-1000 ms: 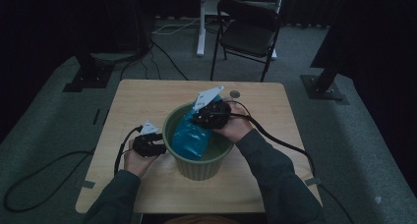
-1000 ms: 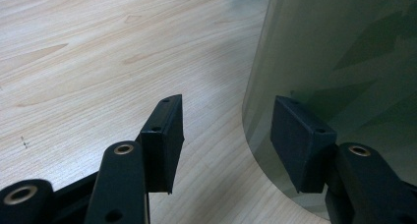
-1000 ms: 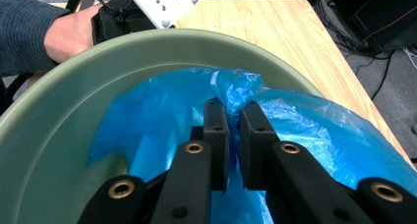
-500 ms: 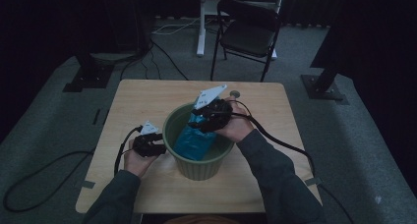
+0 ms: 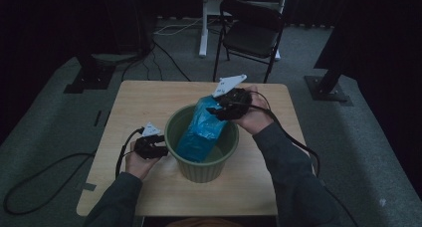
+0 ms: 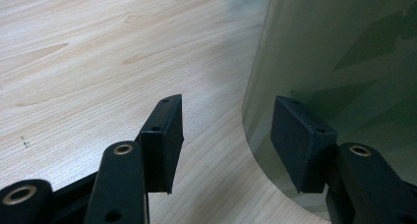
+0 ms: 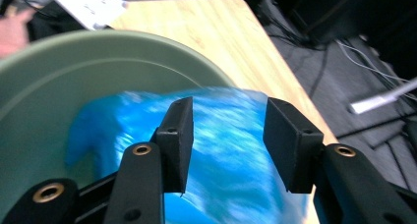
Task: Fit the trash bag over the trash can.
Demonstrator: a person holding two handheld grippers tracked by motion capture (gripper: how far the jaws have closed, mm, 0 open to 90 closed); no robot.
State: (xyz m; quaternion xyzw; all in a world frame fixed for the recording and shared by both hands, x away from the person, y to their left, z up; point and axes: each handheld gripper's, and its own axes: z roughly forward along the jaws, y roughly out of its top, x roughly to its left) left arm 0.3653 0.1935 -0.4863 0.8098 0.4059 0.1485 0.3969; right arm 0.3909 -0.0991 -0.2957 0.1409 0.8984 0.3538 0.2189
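A green bucket (image 5: 201, 172) stands in the middle of the wooden table (image 5: 144, 102). A blue plastic bag (image 5: 201, 130) lies inside it, leaning up against the far right rim. My right gripper (image 5: 219, 111) hovers over the bag's top end. Its jaws came apart off the bag and have just been closing slightly; they stand open. In the right gripper view, the bag (image 7: 231, 184) lies blurred beyond the right gripper (image 7: 227, 135), inside the bucket (image 7: 74, 71), and neither pad presses on it. My left gripper (image 5: 161, 148) rests open beside the bucket's left wall (image 6: 344, 62).
A black folding chair (image 5: 251, 33) stands behind the table, next to a white pole (image 5: 204, 23). Dark stand bases (image 5: 92, 77) and cables lie on the grey floor at the left and right. Bare tabletop (image 6: 98, 47) extends left of the bucket.
The right gripper has opened off the blue bag and risen a little toward the far rim. The bag now stands taller in the bucket. The left gripper has not moved.
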